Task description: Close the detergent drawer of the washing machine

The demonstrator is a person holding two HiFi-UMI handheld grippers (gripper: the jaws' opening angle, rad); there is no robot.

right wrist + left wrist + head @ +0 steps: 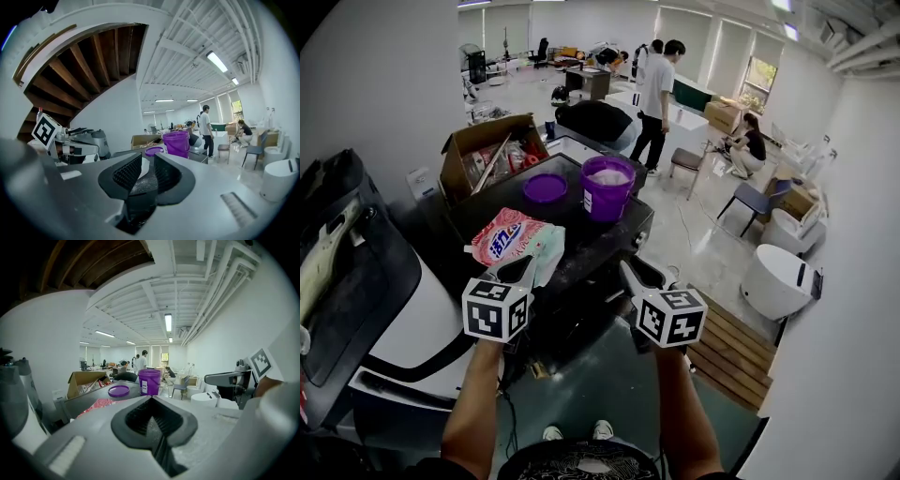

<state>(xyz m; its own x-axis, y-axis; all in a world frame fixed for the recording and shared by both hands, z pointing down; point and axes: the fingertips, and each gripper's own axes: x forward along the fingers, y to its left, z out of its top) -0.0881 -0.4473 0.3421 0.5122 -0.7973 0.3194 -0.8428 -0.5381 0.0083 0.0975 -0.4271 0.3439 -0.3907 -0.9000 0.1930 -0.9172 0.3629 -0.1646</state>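
Observation:
The washing machine [581, 239] is a dark unit in front of me, its black top bearing a pink-and-white detergent bag [511, 239], a purple lid [546, 187] and a purple bucket [607, 187]. Its front is dark, and I cannot make out the detergent drawer. My left gripper [523, 270] hovers at the machine's near left corner beside the bag; its jaw tips meet with nothing between them [151, 398]. My right gripper [633, 275] hangs off the near right corner, its pads a narrow gap apart and empty [147, 161]. Both point nearly level across the top.
An open cardboard box [487, 155] of clutter stands behind the machine. A white-and-black appliance [356, 281] fills the left. A round white unit [778, 281] and wooden slats [736, 347] lie to the right. People [656, 89] stand far back.

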